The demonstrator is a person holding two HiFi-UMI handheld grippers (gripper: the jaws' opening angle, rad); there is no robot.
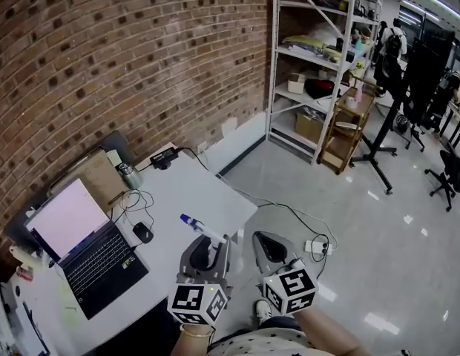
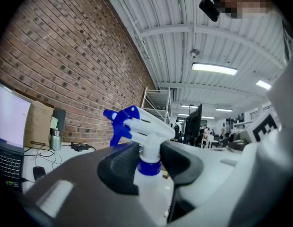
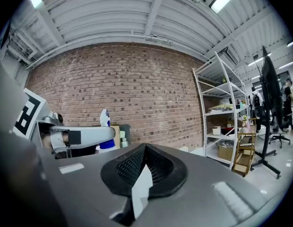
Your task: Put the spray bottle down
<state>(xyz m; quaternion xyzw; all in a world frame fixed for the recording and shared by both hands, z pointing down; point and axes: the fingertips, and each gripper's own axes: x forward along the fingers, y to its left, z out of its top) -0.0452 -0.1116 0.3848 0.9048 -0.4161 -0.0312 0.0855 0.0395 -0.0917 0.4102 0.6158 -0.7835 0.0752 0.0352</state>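
The spray bottle (image 1: 196, 225) has a clear body, a white head and a blue nozzle. My left gripper (image 1: 210, 252) is shut on its neck, just below the blue collar, and holds it upright above the near right corner of the white table (image 1: 215, 195). In the left gripper view the bottle (image 2: 142, 126) stands between the dark pads of this gripper (image 2: 149, 163). My right gripper (image 1: 271, 248) hovers beside it, off the table's edge. Its jaws (image 3: 144, 167) meet at the tips. A white sliver shows in the gap behind them; what it is I cannot tell. The right gripper view shows the bottle (image 3: 105, 119) at the left.
On the table are an open laptop (image 1: 89, 254), a mouse (image 1: 143, 233), a metal tumbler (image 1: 130, 175), cables and a cardboard sheet (image 1: 96, 175). A brick wall runs behind it. A metal shelf (image 1: 319, 58), a wooden cart (image 1: 349, 124) and a floor power strip (image 1: 316, 247) stand to the right.
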